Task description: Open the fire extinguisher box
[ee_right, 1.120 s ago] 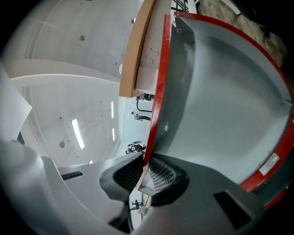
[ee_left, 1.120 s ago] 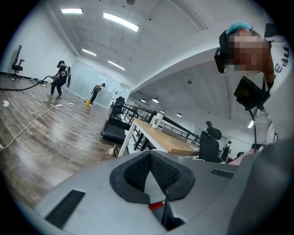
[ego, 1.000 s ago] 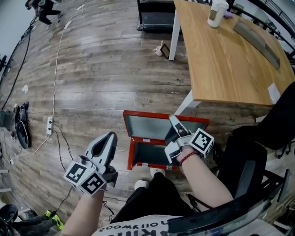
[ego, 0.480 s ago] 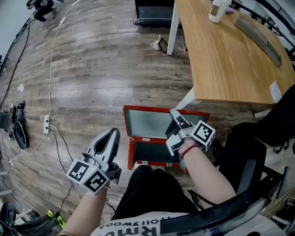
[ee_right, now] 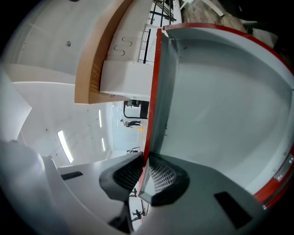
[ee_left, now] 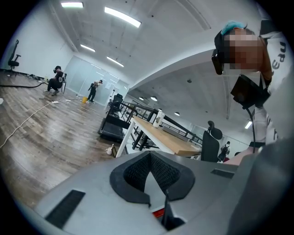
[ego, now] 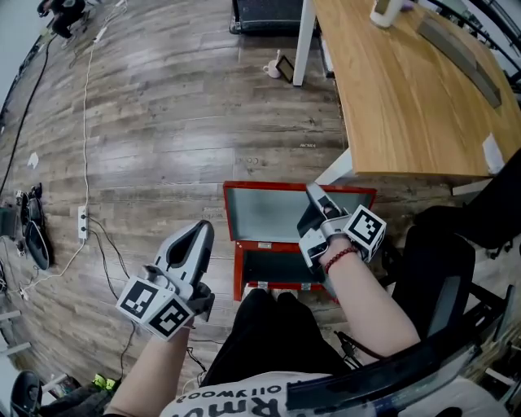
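**Fire extinguisher box** (ego: 273,269): red metal case with a grey inside. It stands on the wooden floor (ego: 163,122), just off the near corner of the table (ego: 407,98) and right in front of the person's knees. It is open.

**Lid** (ego: 269,213): swung up and away from the person, grey inner face showing, with a red rim all round. In the right gripper view, the grey inner face (ee_right: 220,105) fills the right side.

**Right gripper** (ego: 313,195): at the lid's right edge, near its far corner. In the right gripper view, the jaws (ee_right: 144,172) are pinched onto the red rim, which runs straight up from between the pads.

**Left gripper** (ego: 199,230): held over bare floor, to the left of the box and clear of it. In the left gripper view, its tips (ee_left: 149,158) meet, and nothing is between them.

**Table**: light wood top on white legs. A white cup (ego: 385,10) stands at its far edge.

**Chair** (ego: 440,277): black, to the right of the box.

**Power strip** (ego: 82,221): white, on the floor well to the left, with a cable running from it.

**Small mug** (ego: 273,69): on the floor by the far table leg.
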A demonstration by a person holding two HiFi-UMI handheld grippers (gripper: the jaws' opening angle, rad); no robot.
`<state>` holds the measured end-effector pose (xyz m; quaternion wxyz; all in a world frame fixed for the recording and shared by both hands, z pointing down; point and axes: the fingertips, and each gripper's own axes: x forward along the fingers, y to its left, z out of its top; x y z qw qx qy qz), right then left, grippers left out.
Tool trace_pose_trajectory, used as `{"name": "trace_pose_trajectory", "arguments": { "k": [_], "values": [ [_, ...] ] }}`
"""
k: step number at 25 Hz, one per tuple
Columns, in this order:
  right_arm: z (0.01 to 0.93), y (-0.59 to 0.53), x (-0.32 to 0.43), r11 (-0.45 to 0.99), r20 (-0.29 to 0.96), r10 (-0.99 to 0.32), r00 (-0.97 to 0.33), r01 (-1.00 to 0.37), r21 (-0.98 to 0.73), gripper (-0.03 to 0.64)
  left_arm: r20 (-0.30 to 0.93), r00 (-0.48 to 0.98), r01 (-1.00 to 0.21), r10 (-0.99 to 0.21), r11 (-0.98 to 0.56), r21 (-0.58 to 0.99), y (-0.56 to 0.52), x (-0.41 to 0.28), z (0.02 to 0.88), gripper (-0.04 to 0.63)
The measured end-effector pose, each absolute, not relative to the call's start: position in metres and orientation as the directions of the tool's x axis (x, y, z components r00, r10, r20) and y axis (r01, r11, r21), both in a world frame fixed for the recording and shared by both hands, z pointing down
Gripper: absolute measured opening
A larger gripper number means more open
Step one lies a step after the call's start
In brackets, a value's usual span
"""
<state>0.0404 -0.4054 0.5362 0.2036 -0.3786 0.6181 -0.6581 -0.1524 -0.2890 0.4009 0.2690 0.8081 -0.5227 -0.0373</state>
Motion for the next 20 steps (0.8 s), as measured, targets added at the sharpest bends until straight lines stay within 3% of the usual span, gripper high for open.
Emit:
{"name": "trace_pose_trajectory", "arguments": {
  "k": [20],
  "values": [
    [0.563,-0.431,0.04,-0.204,0.27,-0.742,-0.613,-0.178,-0.963,0.049,0.261,0.443,-0.829,-0.857,-0.282,0.482,-0.311,-0.164,0.426,0.006]
  ]
}}
